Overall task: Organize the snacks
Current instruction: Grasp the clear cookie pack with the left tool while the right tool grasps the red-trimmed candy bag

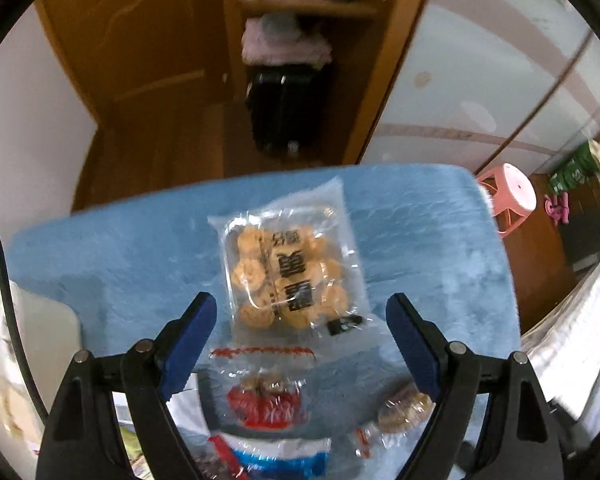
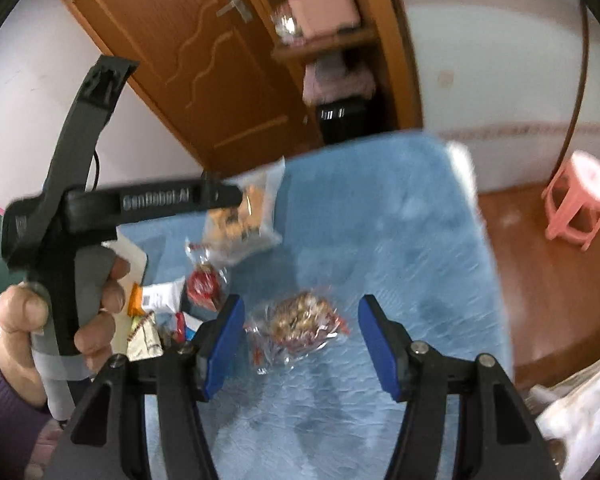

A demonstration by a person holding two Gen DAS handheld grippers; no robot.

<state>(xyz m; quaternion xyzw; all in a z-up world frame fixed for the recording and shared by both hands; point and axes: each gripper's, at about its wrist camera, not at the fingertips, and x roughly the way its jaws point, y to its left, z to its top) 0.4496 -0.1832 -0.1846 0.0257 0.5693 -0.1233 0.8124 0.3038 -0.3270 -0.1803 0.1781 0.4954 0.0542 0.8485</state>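
A blue fluffy cloth [image 1: 420, 240] covers the table. On it lies a clear bag of round biscuits [image 1: 292, 268] with black lettering. My left gripper [image 1: 300, 304] hangs open just above the bag's near end, with nothing held. Nearer to me lie a red packet [image 1: 266, 396] and a small wrapped round pastry [image 1: 404, 410]. In the right wrist view my right gripper [image 2: 302, 306] is open above a crinkly clear packet of brown snacks [image 2: 300, 316], its pads apart from it. The biscuit bag [image 2: 244, 216] and red packet [image 2: 204, 280] lie farther left. A hand [image 2: 100, 292] holds the left tool's handle.
Several more packets [image 2: 160, 296] are heaped at the cloth's left edge. A pink stool [image 2: 576, 200] stands on the wooden floor to the right. Behind the table are a wooden door [image 2: 204, 52], shelves and a black case [image 1: 288, 108]. White bedding [image 1: 580, 340] lies at the right.
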